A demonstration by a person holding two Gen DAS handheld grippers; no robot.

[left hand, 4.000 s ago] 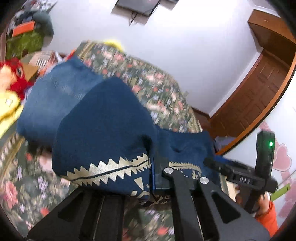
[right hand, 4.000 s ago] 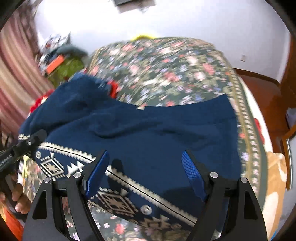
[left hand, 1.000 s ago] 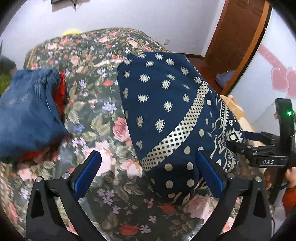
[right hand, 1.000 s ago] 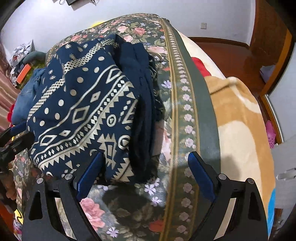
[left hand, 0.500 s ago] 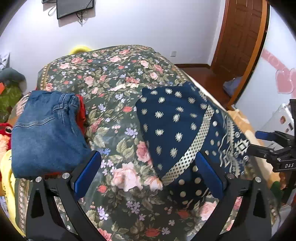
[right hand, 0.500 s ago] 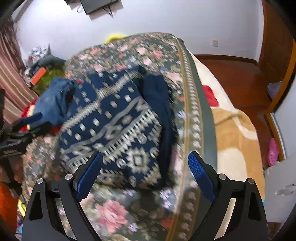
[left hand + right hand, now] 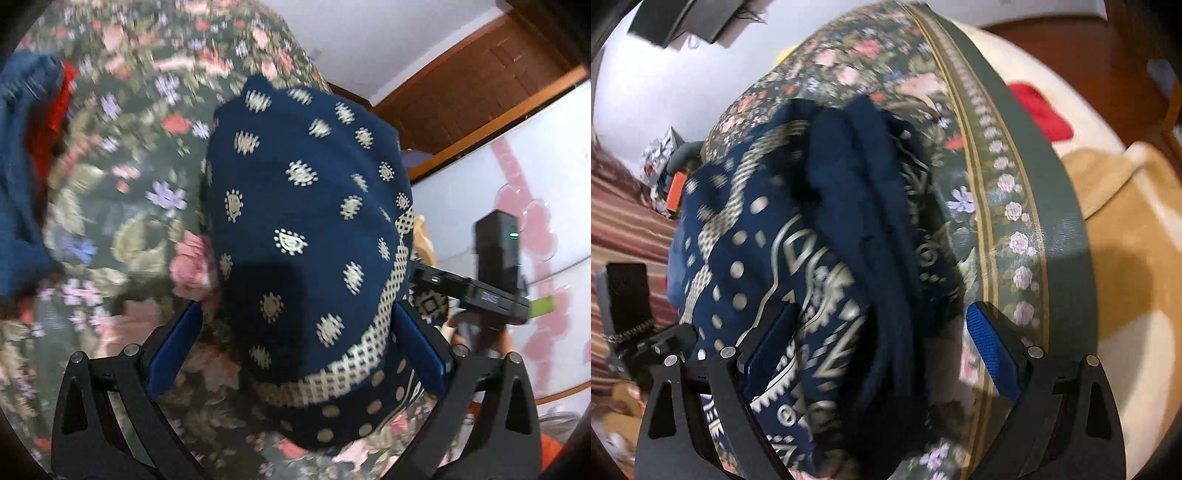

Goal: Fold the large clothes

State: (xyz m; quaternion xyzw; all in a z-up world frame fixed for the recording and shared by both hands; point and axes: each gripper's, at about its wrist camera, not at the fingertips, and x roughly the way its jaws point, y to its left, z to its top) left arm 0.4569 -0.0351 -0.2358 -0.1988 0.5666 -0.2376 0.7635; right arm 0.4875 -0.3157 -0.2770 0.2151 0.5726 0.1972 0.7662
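A folded navy garment with cream patterns (image 7: pixel 310 221) lies on the floral bedspread (image 7: pixel 122 206). My left gripper (image 7: pixel 295 347) is open, its blue pads straddling the garment's near end from above. In the right wrist view the same garment (image 7: pixel 820 258) shows its thick folded edge, and my right gripper (image 7: pixel 882 350) is open around that edge, close over it. Neither gripper holds cloth. The right gripper's body (image 7: pixel 480 295) shows at the right of the left wrist view.
Folded blue jeans over a red item (image 7: pixel 22 158) lie at the bed's left. The bedspread's green border (image 7: pixel 1034 206) marks the bed edge, with a tan blanket (image 7: pixel 1126 258) and a red item (image 7: pixel 1041 110) beyond. A wooden door (image 7: pixel 480 85) stands behind.
Both grippers have dropped down and moved in close over the folded navy garment, which now fills the space between the open fingers. Both stay open.
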